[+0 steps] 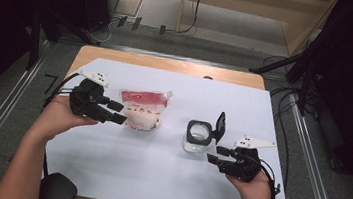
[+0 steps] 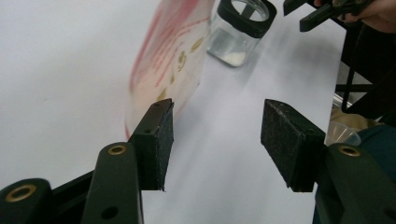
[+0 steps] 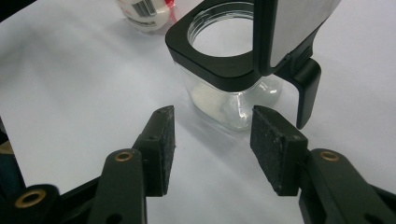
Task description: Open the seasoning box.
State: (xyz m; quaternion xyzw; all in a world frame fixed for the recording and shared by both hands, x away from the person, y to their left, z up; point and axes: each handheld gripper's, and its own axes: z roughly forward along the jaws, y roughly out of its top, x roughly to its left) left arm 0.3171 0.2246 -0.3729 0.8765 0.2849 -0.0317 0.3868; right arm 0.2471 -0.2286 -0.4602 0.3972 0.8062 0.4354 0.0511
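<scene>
Two grippers sit over the white-covered counter [image 1: 155,177]. Left gripper [image 1: 118,112] has its jaws apart, holding nothing, just beside the red-and-white pouch [image 1: 142,109] (blurred in its own view). Right gripper [image 1: 216,155], jaws likewise apart and unloaded, points at the clear jar [image 1: 198,136], whose black lid [image 1: 220,125] stands flipped up.

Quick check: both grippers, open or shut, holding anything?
Left gripper: open, holding nothing; the red and white pouch lies just ahead of it.
Right gripper: open, holding nothing; the clear jar stands just beyond it.
</scene>
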